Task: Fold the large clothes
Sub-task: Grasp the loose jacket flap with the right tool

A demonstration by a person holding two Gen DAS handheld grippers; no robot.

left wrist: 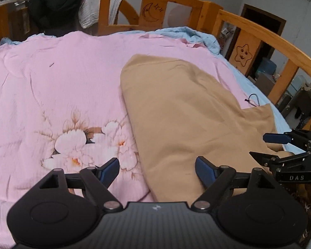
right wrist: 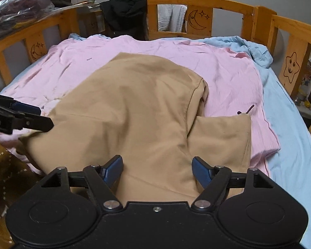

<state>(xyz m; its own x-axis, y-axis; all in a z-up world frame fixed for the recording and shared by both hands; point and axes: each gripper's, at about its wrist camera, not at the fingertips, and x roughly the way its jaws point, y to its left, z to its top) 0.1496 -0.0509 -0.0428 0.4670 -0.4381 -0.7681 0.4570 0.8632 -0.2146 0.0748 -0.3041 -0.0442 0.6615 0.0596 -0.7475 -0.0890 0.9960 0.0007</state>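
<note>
So both grippers are sitting wide open right now, nothing pinched in either one. The left gripper has its blue pads spread apart, one over the floral quilt and one over the near-left edge of the tan garment. The right gripper is spread just as wide and hovers over the garment's near end, roughly above the crease where the side flap meets the main body. Can't tell if any pad is actually touching cloth.

The garment itself lies lengthwise on the pink quilt, already narrowed into a long strip, with that flap sticking out on the right. My guess is it's partway folded and the grippers are lined up side by side at the near hem so they can each grab a corner and flip it away toward the far end. Open that wide makes sense for scooping thick layered fabric.

Further out there's the blue sheet under the quilt, the wooden bed rail with moon and star carvings, and dark clothes draped over the rail.
</note>
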